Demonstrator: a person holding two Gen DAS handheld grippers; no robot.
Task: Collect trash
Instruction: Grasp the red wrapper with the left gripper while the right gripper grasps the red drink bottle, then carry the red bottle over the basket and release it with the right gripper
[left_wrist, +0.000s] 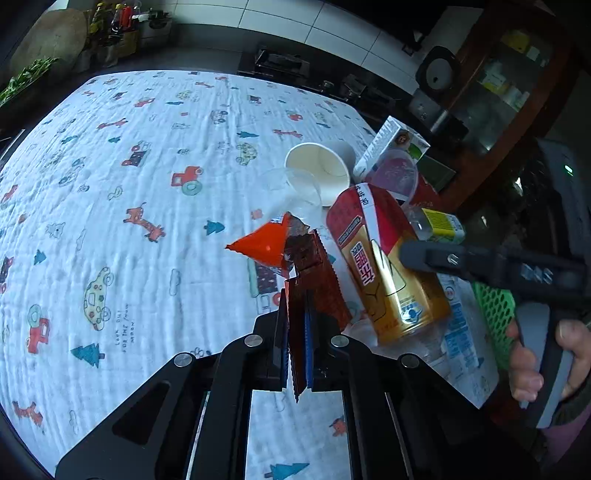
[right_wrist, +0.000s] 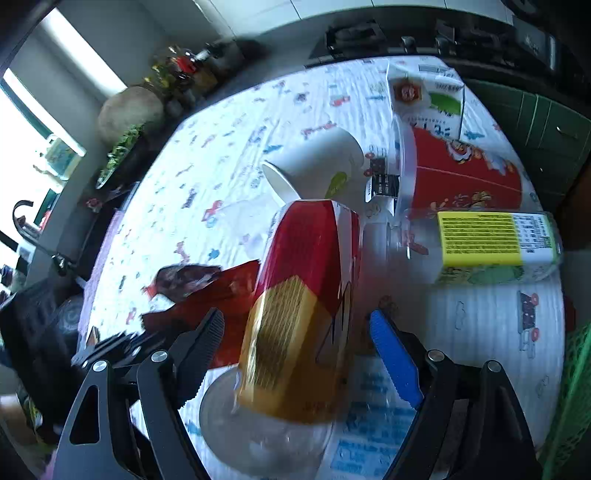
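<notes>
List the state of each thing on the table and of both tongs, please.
Left tongs: shut on red wrapper.
Right tongs: open around the red and gold can.
Red and gold can: tilted.
Paper cup: on its side.
Yellow-label bottle: lying down.

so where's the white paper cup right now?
The white paper cup lies on its side on the tablecloth, far end of the trash cluster, just beyond the red-and-gold can, beside the carton.
</notes>
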